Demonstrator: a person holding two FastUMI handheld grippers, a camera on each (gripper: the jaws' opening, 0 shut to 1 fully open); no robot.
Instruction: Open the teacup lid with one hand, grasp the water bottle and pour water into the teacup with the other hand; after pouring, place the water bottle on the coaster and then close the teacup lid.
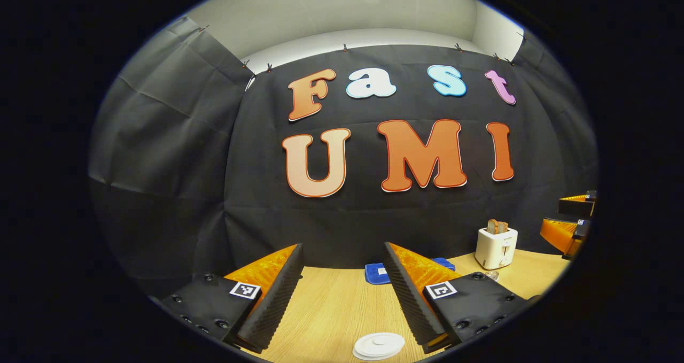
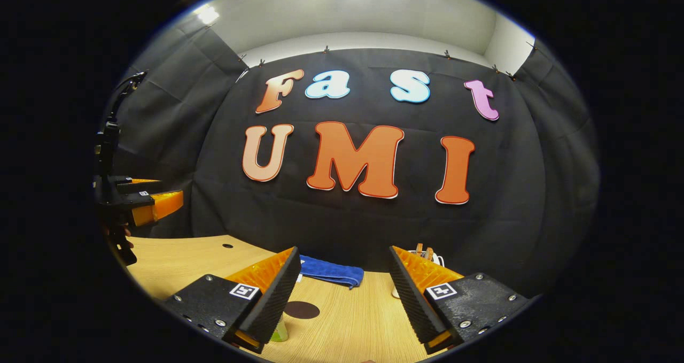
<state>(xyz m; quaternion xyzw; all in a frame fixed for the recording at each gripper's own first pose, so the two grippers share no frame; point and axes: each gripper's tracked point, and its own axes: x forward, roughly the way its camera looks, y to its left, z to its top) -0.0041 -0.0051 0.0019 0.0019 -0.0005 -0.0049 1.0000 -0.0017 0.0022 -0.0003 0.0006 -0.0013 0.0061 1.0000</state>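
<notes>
On the wooden counter [image 1: 331,309] both the left gripper [image 1: 342,293] and the right gripper [image 2: 342,293] hang spread and empty, above a round white teacup lid [image 1: 378,346] and a dark round coaster [image 2: 301,310] respectively, so judged not yet begun.

Left gripper view: the round white lid [image 1: 378,346] is cut by the near picture edge; the folded blue cloth [image 1: 377,273] lies partly hidden behind the left gripper's [image 1: 342,293] right finger. Right gripper view: a small green-tinted object [image 2: 279,332] shows partly behind the right gripper's [image 2: 342,293] left finger, too little to identify; the white toaster [image 2: 427,257] shows just its top.
</notes>
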